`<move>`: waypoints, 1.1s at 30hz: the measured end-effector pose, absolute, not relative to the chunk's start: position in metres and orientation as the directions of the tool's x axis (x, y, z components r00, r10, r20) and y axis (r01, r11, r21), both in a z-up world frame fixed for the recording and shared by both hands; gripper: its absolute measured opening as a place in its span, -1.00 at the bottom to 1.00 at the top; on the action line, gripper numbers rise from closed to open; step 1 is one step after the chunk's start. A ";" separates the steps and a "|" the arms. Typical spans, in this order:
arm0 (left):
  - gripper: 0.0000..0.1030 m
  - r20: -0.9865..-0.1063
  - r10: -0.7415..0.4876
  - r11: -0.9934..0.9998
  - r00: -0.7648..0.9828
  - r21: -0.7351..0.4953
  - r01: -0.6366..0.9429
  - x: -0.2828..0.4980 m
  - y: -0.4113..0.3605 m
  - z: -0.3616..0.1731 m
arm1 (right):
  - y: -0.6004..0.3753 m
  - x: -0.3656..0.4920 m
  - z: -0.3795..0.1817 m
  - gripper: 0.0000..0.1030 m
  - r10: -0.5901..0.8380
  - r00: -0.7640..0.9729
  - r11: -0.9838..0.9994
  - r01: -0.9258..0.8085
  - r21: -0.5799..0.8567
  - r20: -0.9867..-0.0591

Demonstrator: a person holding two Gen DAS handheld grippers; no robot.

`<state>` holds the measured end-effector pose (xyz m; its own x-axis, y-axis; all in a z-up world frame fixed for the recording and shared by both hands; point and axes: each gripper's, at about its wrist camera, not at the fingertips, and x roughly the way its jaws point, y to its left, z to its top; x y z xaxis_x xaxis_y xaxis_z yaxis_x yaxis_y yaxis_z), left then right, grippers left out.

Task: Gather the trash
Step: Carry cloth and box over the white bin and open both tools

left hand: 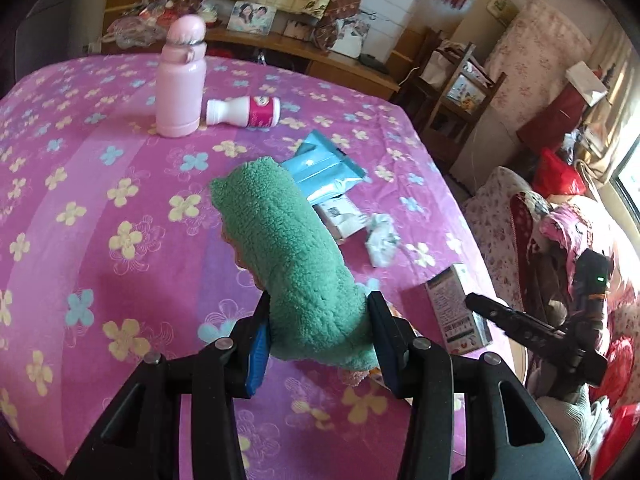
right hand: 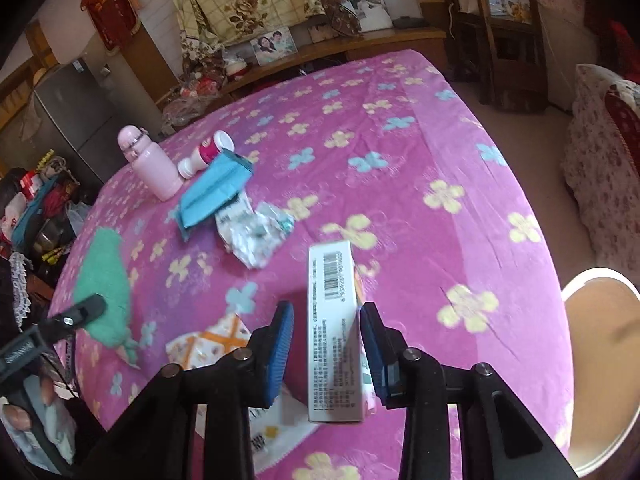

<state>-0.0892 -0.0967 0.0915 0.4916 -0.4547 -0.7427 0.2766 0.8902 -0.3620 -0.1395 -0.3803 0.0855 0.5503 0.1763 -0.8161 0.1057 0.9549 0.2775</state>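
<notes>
My left gripper (left hand: 318, 334) is shut on a green fleece cloth (left hand: 288, 256) and holds it above the pink flowered table (left hand: 100, 184); the cloth also shows in the right wrist view (right hand: 105, 280). My right gripper (right hand: 326, 344) has its jaws around a white carton with a barcode (right hand: 332, 328), which also shows in the left wrist view (left hand: 456, 308); a gap shows on the left side. On the table lie a blue wrapper (right hand: 214, 190), crumpled white paper (right hand: 256, 234) and a small white bottle with a pink label (right hand: 208, 152).
A pink flask (left hand: 180, 80) stands at the table's far side. A printed paper packet (right hand: 208, 344) lies under my right gripper. A round wooden stool (right hand: 600, 328) stands by the table's right edge. A sofa (left hand: 520, 208) and shelves stand beyond.
</notes>
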 end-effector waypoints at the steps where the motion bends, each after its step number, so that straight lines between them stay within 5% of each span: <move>1: -0.08 -0.741 -0.459 0.888 0.491 -0.362 0.283 -0.090 -0.098 0.093 | -0.382 -0.140 0.083 -0.25 0.171 0.540 0.955 0.114 0.273 -0.824; 8: -0.08 -0.730 -0.481 0.873 0.485 -0.351 0.338 -0.107 -0.115 0.106 | -0.381 -0.136 0.064 -0.25 0.161 0.511 0.959 0.120 0.255 -0.845; 10: -0.08 -0.727 -0.488 0.869 0.484 -0.348 0.353 -0.111 -0.120 0.109 | -0.383 -0.141 0.065 -0.40 0.159 0.532 0.958 0.120 0.260 -0.832; 33: -0.08 -0.745 -0.558 0.761 0.365 -0.283 0.584 -0.155 -0.274 0.115 | -0.478 -0.240 0.122 -0.40 0.038 0.648 0.940 0.234 0.246 -0.761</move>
